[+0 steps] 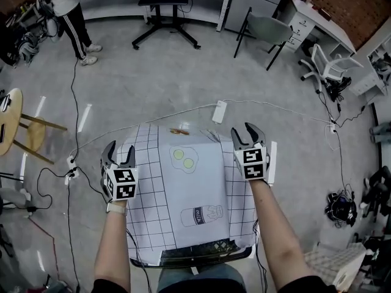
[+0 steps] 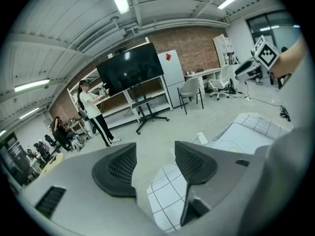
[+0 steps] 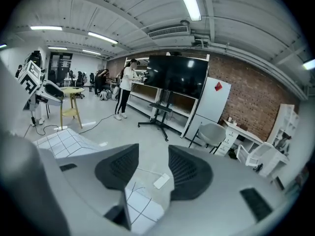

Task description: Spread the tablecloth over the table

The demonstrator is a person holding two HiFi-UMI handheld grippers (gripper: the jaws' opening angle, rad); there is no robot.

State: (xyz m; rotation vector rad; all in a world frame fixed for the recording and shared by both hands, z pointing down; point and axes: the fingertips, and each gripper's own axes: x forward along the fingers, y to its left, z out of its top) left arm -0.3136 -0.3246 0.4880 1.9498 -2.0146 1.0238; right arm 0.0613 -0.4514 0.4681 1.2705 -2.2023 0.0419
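Head view: tablecloth (image 1: 195, 191) lies draped, left gripper (image 1: 120, 152) and right gripper (image 1: 243, 133) both released at its sides; withdraw evenly, avoid dragging edges.

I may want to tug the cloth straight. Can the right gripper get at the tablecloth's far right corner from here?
Probably yes. The right gripper hangs open just beside the far right corner of the tablecloth. The cloth's edge lies below its jaws, and nothing stands between them.

Lab/office space; brick wall (image 3: 251, 102); TV (image 3: 174, 77) on stand; floor cables (image 1: 75, 102)
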